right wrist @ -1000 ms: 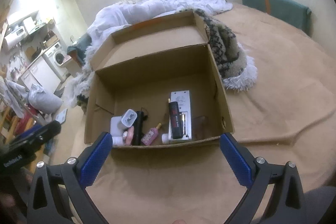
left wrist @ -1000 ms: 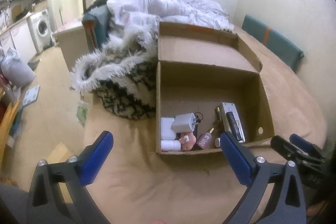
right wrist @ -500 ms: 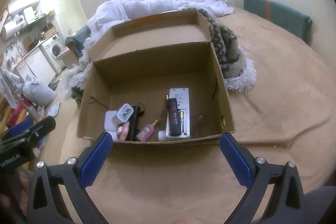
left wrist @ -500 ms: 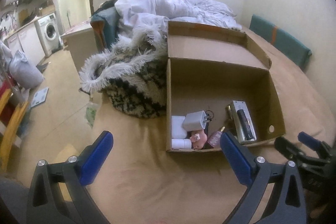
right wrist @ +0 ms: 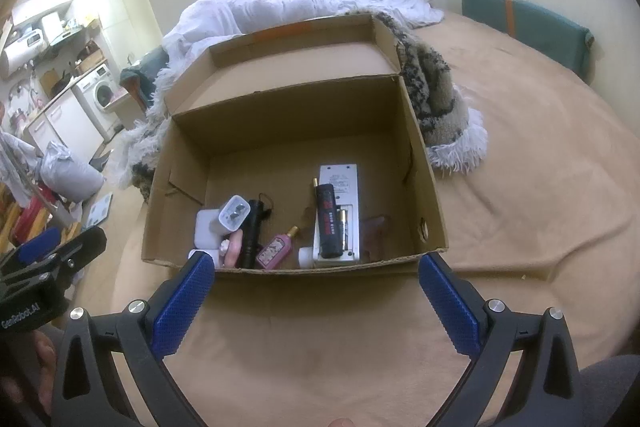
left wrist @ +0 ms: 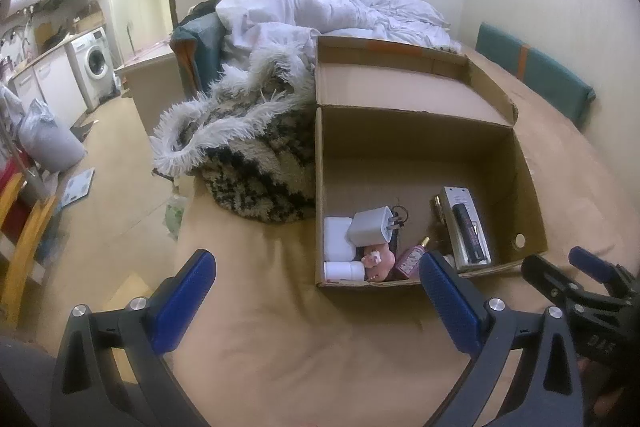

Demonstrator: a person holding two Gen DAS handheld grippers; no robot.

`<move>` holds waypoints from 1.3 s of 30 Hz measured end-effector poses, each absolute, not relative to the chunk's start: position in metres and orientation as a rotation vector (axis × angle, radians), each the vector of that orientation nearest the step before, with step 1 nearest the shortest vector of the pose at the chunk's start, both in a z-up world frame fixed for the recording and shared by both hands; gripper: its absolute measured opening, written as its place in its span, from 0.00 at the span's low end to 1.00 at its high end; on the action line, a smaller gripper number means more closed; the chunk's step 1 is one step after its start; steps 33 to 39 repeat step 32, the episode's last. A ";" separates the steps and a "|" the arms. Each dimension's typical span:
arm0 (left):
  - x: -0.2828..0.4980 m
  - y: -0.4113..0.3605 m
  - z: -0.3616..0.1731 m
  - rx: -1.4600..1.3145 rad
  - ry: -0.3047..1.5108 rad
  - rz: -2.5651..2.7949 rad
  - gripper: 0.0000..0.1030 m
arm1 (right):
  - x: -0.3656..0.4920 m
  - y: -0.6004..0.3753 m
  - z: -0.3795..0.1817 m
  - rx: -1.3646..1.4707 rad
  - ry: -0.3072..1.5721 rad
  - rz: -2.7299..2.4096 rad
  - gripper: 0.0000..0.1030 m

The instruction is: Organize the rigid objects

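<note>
Box (right wrist: 416, 163) sits straight ahead of your right gripper (right wrist: 316, 291), its near wall just past the fingertips. Items cluster against that wall; the remote (right wrist: 340, 211) runs lengthwise away from you. Right is nearer; left gripper (left wrist: 316, 291) is offset to the box's left. Both spread wide, holding nothing.

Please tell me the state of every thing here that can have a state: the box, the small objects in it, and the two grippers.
Cardboard box: open, lid folded back.
White charger: leaning on the white case, prongs showing.
Pink perfume bottle: lying down, cap on.
Remote control: face down, battery cover off, batteries showing.
Black cylinder: lying on the remote control.
Left gripper: open, empty.
Right gripper: open, empty.
</note>
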State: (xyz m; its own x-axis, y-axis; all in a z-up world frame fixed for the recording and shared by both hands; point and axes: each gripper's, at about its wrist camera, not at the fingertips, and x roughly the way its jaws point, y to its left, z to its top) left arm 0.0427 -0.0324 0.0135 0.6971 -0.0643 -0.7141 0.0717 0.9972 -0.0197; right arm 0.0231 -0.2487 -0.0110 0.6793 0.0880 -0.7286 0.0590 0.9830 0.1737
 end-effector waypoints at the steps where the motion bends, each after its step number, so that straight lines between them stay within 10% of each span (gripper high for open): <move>1: 0.043 -0.033 0.014 0.011 0.796 -0.076 0.99 | 0.023 -0.249 -0.011 0.189 0.826 0.017 1.00; 39: 0.038 -0.037 0.015 0.042 0.777 -0.090 0.99 | 0.024 -0.250 -0.012 0.191 0.824 0.010 1.00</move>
